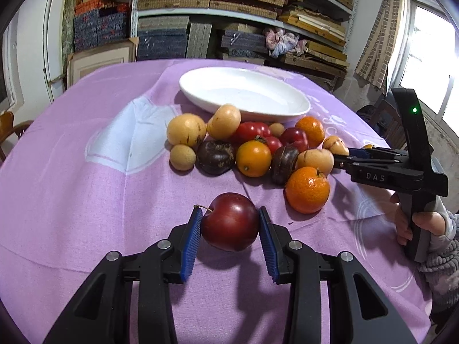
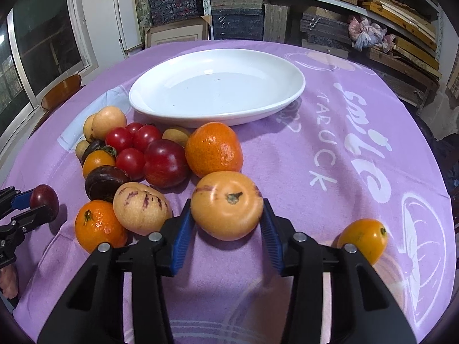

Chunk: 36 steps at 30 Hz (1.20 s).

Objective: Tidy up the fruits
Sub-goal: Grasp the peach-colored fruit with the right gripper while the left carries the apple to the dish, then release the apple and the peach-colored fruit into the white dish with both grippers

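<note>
tablecloth [image 2: 330, 149], purple with white print, is seen covering the round table. white oval plate [image 2: 218, 86] is set toward the far side, with nothing on it. fruit pile [image 1: 252, 143] is heaped just in front of the plate: pale yellow fruits, red tomatoes, dark purple fruits, mandarins. left gripper [image 1: 231, 223] is clamped on a dark red plum [image 1: 231, 220], both blue pads pressed to its sides, near the pile's front edge. right gripper [image 2: 226, 218] is closed around a pale orange striped fruit [image 2: 226, 203], pads touching both flanks, at the pile's right side. a small orange fruit [image 2: 363, 238] is seen apart on the cloth, beside the right gripper.
</note>
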Available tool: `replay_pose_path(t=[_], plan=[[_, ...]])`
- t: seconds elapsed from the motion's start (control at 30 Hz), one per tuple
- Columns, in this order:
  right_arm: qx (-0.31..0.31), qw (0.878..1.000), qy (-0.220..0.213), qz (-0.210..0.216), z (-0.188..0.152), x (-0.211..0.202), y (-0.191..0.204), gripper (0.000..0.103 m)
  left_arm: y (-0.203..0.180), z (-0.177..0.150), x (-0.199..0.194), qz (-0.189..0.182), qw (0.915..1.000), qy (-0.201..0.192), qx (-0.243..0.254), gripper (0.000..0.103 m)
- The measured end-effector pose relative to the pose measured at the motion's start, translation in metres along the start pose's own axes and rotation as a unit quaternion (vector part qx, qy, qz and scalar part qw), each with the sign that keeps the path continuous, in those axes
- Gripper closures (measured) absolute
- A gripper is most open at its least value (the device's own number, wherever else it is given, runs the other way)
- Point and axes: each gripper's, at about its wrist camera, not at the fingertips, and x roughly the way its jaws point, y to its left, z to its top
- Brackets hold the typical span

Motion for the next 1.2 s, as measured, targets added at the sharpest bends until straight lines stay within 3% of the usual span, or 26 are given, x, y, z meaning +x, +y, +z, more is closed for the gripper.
replay_pose_path(t=[0.17,0.33,0.5,0.67,0.83,1.1,1.2], plan=[[0.012,0.999,-0.034,0.002,0.012,-0.03,-0.003,0.058,-0.007,0.03,-0.007,0.026,0.9992,-0.01,0.03,0.063],[0.02,0.996,-0.081,-0.012,0.074,-0.059,-0.008,0.058,-0.017,0.113,0.003,0.035,0.9974,-0.047,0.042,0.063],[0.051,0.995,-0.081,-0.043,0.124,-0.018,-0.018,0.058,-0.015,0.166,0.059,0.022,0.999,-0.038,-0.01,0.063],[0.055,0.996,-0.04,-0.055,0.122,0.038,-0.021,0.058,0.001,0.17,0.119,0.019,0.9984,0.027,-0.045,0.063],[0.043,0.998,-0.017,-0.051,0.123,0.061,-0.02,0.058,0.01,0.166,0.142,0.029,0.9972,0.053,-0.043,0.063],[0.009,0.998,0.012,-0.059,0.12,0.089,-0.006,0.058,0.011,0.165,0.151,0.041,0.9973,0.053,-0.031,0.062],[0.007,0.998,0.008,-0.058,0.119,0.089,-0.006,0.054,0.011,0.164,0.149,0.04,0.9976,0.049,-0.028,0.053]])
